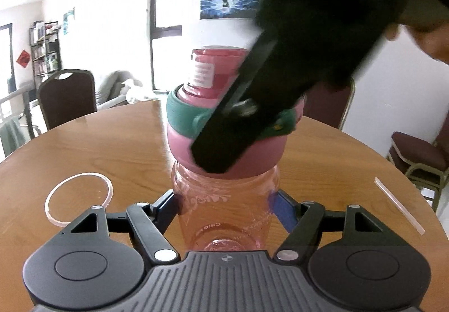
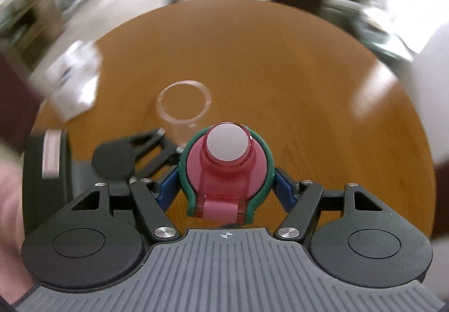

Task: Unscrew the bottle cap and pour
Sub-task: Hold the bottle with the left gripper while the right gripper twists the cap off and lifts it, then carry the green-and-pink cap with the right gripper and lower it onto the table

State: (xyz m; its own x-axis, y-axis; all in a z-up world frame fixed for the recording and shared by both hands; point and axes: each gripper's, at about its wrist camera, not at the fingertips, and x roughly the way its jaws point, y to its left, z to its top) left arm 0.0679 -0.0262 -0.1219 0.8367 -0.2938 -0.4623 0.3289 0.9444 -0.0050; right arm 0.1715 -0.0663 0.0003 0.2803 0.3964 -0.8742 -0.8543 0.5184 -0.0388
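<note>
A translucent pink bottle [image 1: 224, 216] stands upright on the round wooden table [image 1: 98, 143], and my left gripper [image 1: 226, 204] is shut on its body. Its pink cap [image 1: 182, 143], with a green ring and a red flip lid, sits on the bottle's neck. From above, my right gripper [image 2: 226, 185] is shut on the cap [image 2: 224, 160], blue pads pressed to the green ring on both sides. In the left wrist view the right gripper shows as a dark blurred mass reaching down over the cap. The right wrist view is motion-blurred around the edges.
A clear plastic ring [image 1: 78, 198] [image 2: 183, 103] lies on the table left of the bottle. A thin clear strip [image 1: 398, 204] lies at the right. A white box [image 2: 70, 84] rests near the table's left edge. Dark chairs [image 1: 67, 96] stand around the table.
</note>
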